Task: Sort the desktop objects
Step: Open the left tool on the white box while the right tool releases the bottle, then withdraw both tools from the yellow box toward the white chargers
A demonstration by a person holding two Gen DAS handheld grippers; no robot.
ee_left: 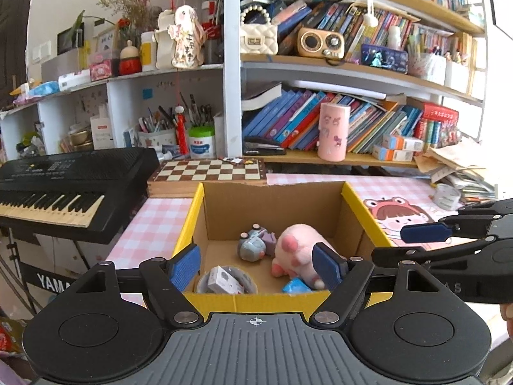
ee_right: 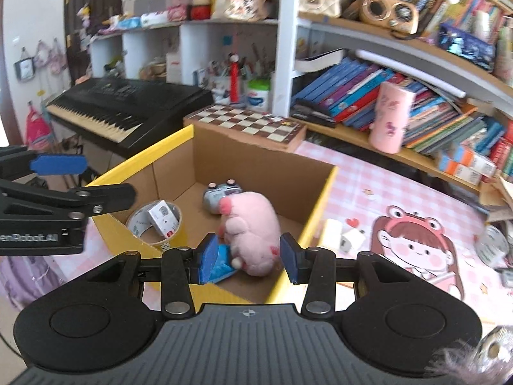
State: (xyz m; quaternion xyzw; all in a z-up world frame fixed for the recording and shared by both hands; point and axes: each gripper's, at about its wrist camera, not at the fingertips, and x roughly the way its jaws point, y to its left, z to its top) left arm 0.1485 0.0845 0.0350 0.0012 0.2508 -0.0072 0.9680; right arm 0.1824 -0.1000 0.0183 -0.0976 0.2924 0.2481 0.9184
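Note:
An open cardboard box with a yellow rim point(ee_left: 189, 215) point(ee_right: 320, 199) stands on the pink checked desk. Inside lie a pink plush pig point(ee_left: 298, 250) point(ee_right: 253, 224), a grey toy point(ee_left: 253, 243) point(ee_right: 221, 195), a tape roll point(ee_left: 253, 280) point(ee_right: 141, 224) with a small white box point(ee_left: 224, 280) point(ee_right: 163, 218) in it, and a blue packet point(ee_left: 296, 287) point(ee_right: 222, 263). My left gripper point(ee_left: 256, 266) point(ee_right: 83, 179) hangs over the box's near edge, open wide and empty. My right gripper point(ee_right: 249, 256) point(ee_left: 413, 243) hovers above the plush with its pads a little apart, touching nothing.
A black keyboard point(ee_left: 64, 186) stands left of the box and a chessboard point(ee_left: 208, 171) behind it. Small white items point(ee_right: 343, 235) and another tape roll point(ee_right: 493, 243) lie on the cartoon mat point(ee_right: 416, 250) to the right. Crowded bookshelves and a pink cylinder point(ee_left: 333, 131) line the back.

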